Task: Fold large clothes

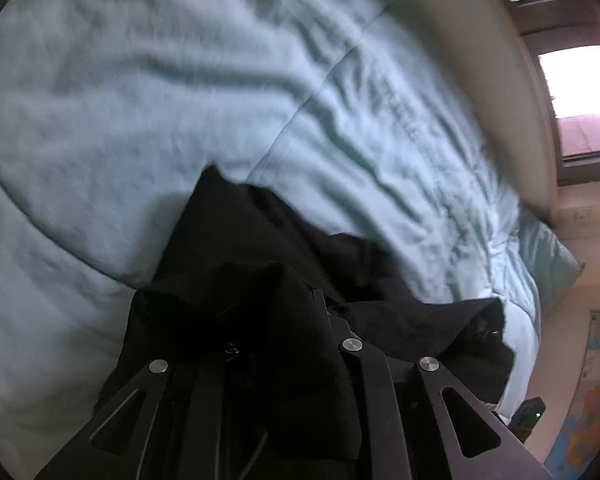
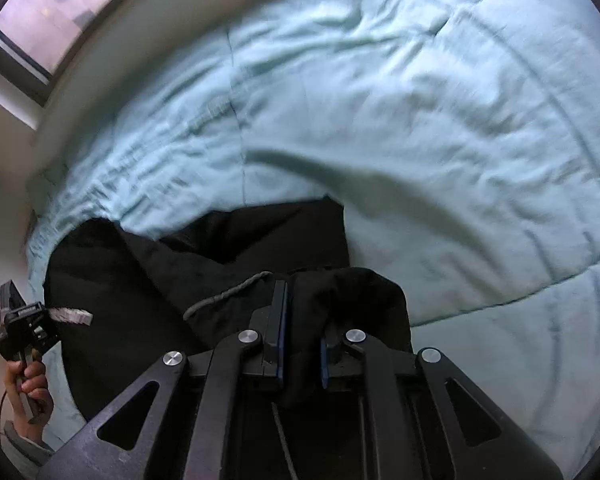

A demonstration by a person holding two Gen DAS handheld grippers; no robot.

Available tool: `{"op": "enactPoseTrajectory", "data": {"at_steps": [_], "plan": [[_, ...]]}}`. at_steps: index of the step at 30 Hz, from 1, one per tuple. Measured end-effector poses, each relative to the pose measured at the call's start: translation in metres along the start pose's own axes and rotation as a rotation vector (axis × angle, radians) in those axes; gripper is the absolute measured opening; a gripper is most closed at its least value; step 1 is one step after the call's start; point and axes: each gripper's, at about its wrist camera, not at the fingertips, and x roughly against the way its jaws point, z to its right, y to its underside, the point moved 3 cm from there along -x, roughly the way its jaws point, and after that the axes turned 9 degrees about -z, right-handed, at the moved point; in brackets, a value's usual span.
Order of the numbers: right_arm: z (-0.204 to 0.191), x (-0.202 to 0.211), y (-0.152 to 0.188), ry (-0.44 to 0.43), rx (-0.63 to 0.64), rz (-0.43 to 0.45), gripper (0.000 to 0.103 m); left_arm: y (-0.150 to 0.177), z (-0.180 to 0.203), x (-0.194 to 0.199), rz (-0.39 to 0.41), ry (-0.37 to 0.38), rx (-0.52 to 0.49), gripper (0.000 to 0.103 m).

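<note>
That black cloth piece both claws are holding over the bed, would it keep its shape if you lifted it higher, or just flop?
Probably flop: the black fabric garment sags and bunches between the right claw and left claw. It looks thick, so likely fairly heavy. Its grey twisted drawstring would likely dangle loose.

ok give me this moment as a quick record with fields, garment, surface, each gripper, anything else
garment: black fabric garment with a grey braided drawstring, bunched, part lifted
surface: pale teal quilted bedspread, wrinkled
right gripper: shut on a fold of the garment
left gripper: fingers buried in black cloth, grip not visible; also seen at the right view's left edge
background: window, colourful wall map
image quality: motion blur
</note>
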Motion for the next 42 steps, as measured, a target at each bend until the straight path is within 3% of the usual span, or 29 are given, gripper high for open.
{"op": "enactPoseTrajectory", "data": {"at_steps": [8, 11, 15, 17, 21, 23, 27, 29, 30, 33, 36, 39, 42], "plan": [[0.001, -0.033, -0.009, 0.032, 0.002, -0.061, 0.016, -0.008, -0.004, -0.008, -0.083, -0.006, -0.038, 0.017], [0.002, -0.023, -0.009, 0.021, -0.014, -0.057, 0.017, -0.004, 0.005, 0.015, -0.089, -0.03, -0.081, 0.019], [-0.002, 0.022, -0.003, -0.016, -0.037, 0.03, 0.026, 0.008, 0.012, 0.062, -0.071, -0.016, -0.127, 0.024], [-0.007, 0.052, 0.005, -0.043, -0.028, 0.093, 0.027, 0.019, 0.014, 0.095, -0.056, 0.037, -0.132, 0.028], [-0.026, 0.089, 0.023, -0.018, 0.017, 0.161, 0.031, 0.036, 0.015, 0.147, -0.048, 0.223, -0.097, 0.034], [-0.035, 0.102, 0.035, 0.009, 0.048, 0.185, 0.033, 0.046, 0.019, 0.168, -0.049, 0.278, -0.113, 0.038], [-0.038, 0.115, 0.053, 0.027, 0.06, 0.198, 0.052, 0.063, 0.037, 0.19, -0.101, 0.459, -0.134, 0.054], [-0.038, 0.118, 0.058, 0.023, 0.057, 0.201, 0.052, 0.06, 0.04, 0.199, -0.098, 0.504, -0.135, 0.058], [-0.038, 0.119, 0.06, 0.019, 0.057, 0.198, 0.052, 0.056, 0.04, 0.209, -0.053, 0.503, -0.138, 0.059], [-0.036, 0.123, 0.065, 0.028, 0.064, 0.195, 0.052, 0.047, 0.037, 0.233, 0.038, 0.452, -0.151, 0.062], [-0.031, 0.122, 0.067, 0.073, 0.077, 0.191, 0.052, 0.049, 0.034, 0.24, 0.133, 0.229, -0.203, 0.066], [-0.023, 0.104, 0.064, 0.077, 0.085, 0.133, 0.052, 0.053, 0.026, 0.209, 0.137, 0.005, -0.266, 0.067], [-0.021, 0.083, 0.054, 0.086, 0.111, 0.074, 0.052, 0.054, 0.021, 0.17, 0.109, -0.108, -0.32, 0.067]]}}
